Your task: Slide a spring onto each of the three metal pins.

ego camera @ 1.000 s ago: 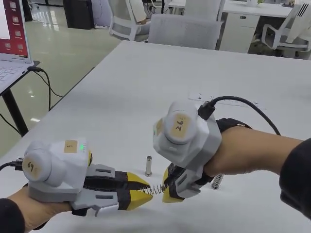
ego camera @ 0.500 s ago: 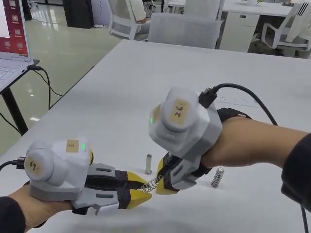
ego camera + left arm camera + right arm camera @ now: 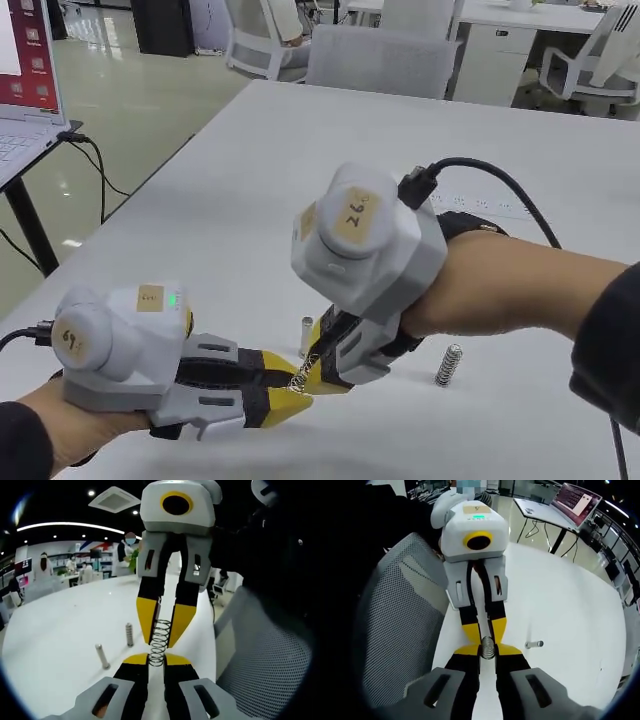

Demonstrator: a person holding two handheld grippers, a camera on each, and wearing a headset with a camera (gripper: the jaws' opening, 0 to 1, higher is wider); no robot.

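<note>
Head view | left tool (image 3: 298, 390) level, right tool (image 3: 316, 370) tilted down | both clamped on spring (image 3: 302, 374)

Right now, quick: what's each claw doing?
Left gripper: shut on one end of the spring.
Right gripper: shut on the spring's other end.

upright pin (image 3: 306, 334) and standing spring (image 3: 449, 364) near the front edge, open table (image 3: 300, 170) beyond

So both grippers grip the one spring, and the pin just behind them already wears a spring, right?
Not quite: that pin is bare, as the head view shows. The left gripper and right gripper do both grip the spring.
</note>
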